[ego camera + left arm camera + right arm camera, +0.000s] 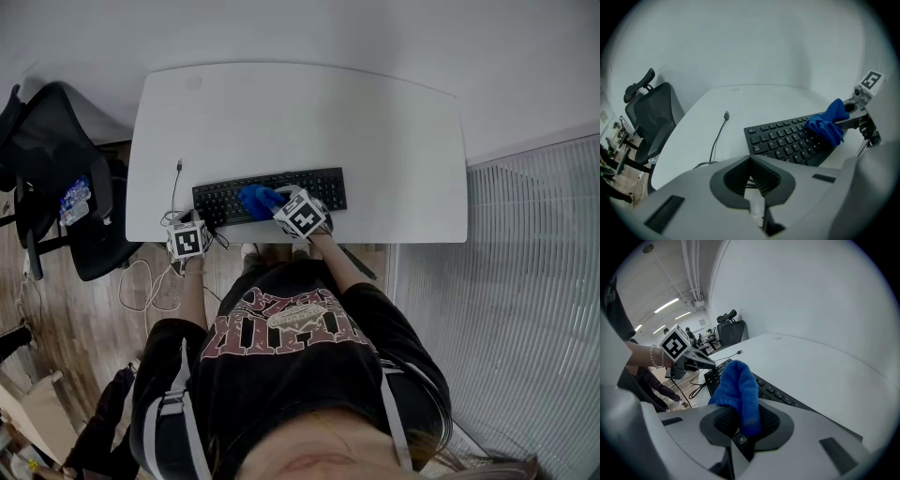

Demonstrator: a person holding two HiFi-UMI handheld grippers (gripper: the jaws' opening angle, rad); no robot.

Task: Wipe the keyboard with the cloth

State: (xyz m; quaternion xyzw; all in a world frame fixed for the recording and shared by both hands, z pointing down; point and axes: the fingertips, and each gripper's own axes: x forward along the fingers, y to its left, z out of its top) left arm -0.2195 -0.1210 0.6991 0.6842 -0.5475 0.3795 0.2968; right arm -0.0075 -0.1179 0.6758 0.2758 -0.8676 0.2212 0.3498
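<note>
Blue cloth [736, 390] is hanging bunched out of my right tool [743, 420], whose jaws are pinching tight on one fold of it. The loose end is resting on the middle keys [787, 138] of the black keyboard [220, 199], which is lying along the front edge of the white desk [375, 122], nearer the left corner than the right. My left tool [751, 164] is sitting with its jaws pressed together on nothing, just beside the keyboard's left end at the desk's front edge. I cannot tell whether it is touching the keyboard, so I am not counting on it as a brace. That is what is worrying me most: with the keyboard lying this close to the front edge, a sideways stroke with any drag could be pushing it askew or partly off the desk. I am also judging the grip on the cloth as shallow, since only a fold is sitting between the jaws, and a hard pull across the keys could be tugging it free. If I am lowering the right tool too far, its hard tips rather than the cloth could be scraping or levering a keycap. A dark cable [719, 133] is trailing over the desk's left part towards the left tool, and a careless swing there could be snagging it and yanking the keyboard.
</note>
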